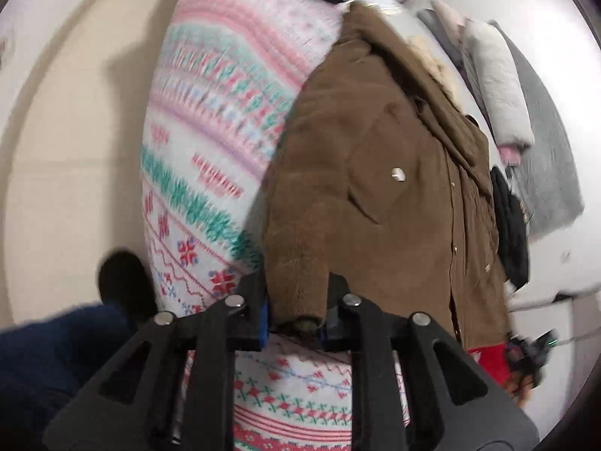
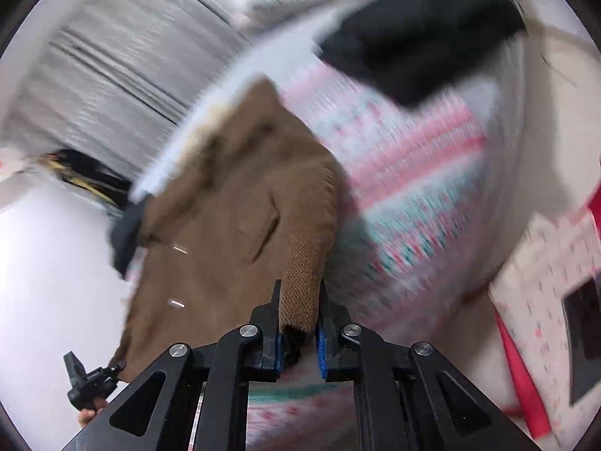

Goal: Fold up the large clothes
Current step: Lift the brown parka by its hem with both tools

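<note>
A brown fleece coat (image 1: 379, 173) lies on a white blanket with pink and teal knit-style patterns (image 1: 210, 120). My left gripper (image 1: 296, 300) is shut on the cuff of one brown sleeve (image 1: 296, 263), which runs up between its fingers. In the right wrist view, which is motion-blurred, my right gripper (image 2: 298, 315) is shut on the end of the other brown sleeve (image 2: 300, 282), with the coat body (image 2: 225, 218) spreading up to the left over the patterned blanket (image 2: 413, 188).
Folded grey and white clothes (image 1: 503, 86) and a black garment (image 1: 511, 225) lie to the right of the coat. A black garment (image 2: 413, 49) lies at the far end of the blanket. A person's dark blue leg (image 1: 56, 357) is at lower left. A red-and-white item (image 2: 544, 319) is at right.
</note>
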### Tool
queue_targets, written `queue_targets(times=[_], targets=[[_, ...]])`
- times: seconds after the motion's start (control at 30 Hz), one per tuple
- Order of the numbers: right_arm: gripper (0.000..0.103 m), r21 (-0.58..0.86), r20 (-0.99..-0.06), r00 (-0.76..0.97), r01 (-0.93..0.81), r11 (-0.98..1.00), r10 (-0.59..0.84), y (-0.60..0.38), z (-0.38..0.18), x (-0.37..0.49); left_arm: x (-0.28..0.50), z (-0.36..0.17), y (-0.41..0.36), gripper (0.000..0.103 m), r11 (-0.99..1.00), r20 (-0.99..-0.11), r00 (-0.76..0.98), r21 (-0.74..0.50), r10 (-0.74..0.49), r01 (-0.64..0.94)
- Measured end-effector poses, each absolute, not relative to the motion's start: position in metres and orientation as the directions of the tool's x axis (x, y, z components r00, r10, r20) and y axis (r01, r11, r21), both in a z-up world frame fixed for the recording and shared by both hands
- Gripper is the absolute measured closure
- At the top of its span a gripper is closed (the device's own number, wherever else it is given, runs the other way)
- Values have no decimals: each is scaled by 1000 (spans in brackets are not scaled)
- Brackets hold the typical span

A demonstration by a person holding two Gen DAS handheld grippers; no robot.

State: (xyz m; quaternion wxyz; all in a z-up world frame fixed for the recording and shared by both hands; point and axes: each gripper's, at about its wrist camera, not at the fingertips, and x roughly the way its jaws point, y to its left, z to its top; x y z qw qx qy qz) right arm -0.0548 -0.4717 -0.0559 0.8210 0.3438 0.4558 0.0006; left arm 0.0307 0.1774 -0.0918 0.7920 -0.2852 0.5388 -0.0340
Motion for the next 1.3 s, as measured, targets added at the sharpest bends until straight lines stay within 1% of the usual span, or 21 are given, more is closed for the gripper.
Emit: queue_targets(times=[0.07, 0.1, 0.13, 0.2, 0.23, 0.27, 0.37, 0.4, 0.43, 0.47, 0.5, 0.6, 0.67, 0.83, 0.9, 1.0, 1.07, 1.1, 1.17, 1.23, 1.3], targets=[[83, 586, -762, 545, 353, 730, 348, -479, -74, -51, 29, -88, 183, 76, 820, -809, 439, -524, -392, -232], [79, 603, -751, 552, 350, 717, 363, -482, -75, -52, 28, -81, 185, 71, 816, -787, 467, -540, -403, -207], [76, 634, -722, 579, 337, 696, 377, -484, -72, -55, 27, -76, 186, 61, 817, -775, 487, -544, -403, -192], [59, 651, -701, 609, 332, 683, 372, -486, -68, -57, 26, -74, 187, 52, 822, -767, 502, -542, -399, -174], [46, 642, -711, 602, 346, 684, 362, -485, -70, -57, 26, -77, 188, 51, 815, -767, 498, -549, -404, -184], [44, 625, -730, 586, 363, 691, 353, -482, -73, -56, 27, -80, 188, 51, 804, -766, 489, -563, -418, -194], [44, 572, -789, 509, 406, 713, 343, -469, -93, -43, 29, -93, 190, 51, 779, -767, 471, -583, -436, -229], [46, 560, -798, 499, 410, 720, 337, -466, -97, -42, 31, -95, 189, 51, 788, -772, 479, -570, -418, -231], [51, 534, -815, 486, 418, 735, 316, -462, -101, -40, 29, -93, 186, 70, 802, -779, 483, -553, -400, -228], [76, 530, -815, 491, 418, 738, 307, -460, -101, -38, 30, -94, 182, 81, 817, -785, 481, -536, -391, -212], [87, 542, -806, 501, 410, 733, 316, -460, -100, -37, 29, -93, 180, 83, 824, -789, 475, -529, -388, -205], [92, 592, -736, 604, 354, 724, 306, -466, -70, -47, 20, -73, 186, 86, 800, -747, 529, -568, -402, -193], [92, 660, -642, 695, 288, 693, 323, -474, -42, -63, 13, -57, 192, 86, 777, -709, 560, -605, -428, -173], [93, 704, -538, 769, 186, 685, 344, -469, -6, -84, -2, -26, 203, 88, 762, -658, 626, -630, -419, -153], [92, 717, -528, 774, 185, 672, 349, -469, -7, -84, -2, -27, 204, 88, 766, -663, 618, -625, -422, -148], [92, 698, -576, 740, 226, 680, 346, -471, -24, -77, 6, -47, 198, 87, 798, -732, 562, -570, -386, -195], [92, 689, -611, 709, 257, 678, 352, -472, -36, -71, 8, -64, 197, 87, 784, -758, 510, -576, -406, -232], [92, 692, -609, 709, 255, 675, 355, -473, -36, -72, 7, -62, 199, 87, 776, -749, 518, -588, -414, -230], [92, 705, -561, 744, 201, 680, 362, -470, -24, -77, -3, -39, 202, 88, 777, -693, 595, -605, -408, -172], [92, 696, -502, 788, 125, 707, 356, -461, -1, -85, -13, -16, 203, 89, 790, -651, 661, -597, -374, -141], [93, 690, -468, 809, 83, 719, 356, -455, 14, -90, -21, 0, 206, 89, 789, -623, 698, -599, -353, -135]])
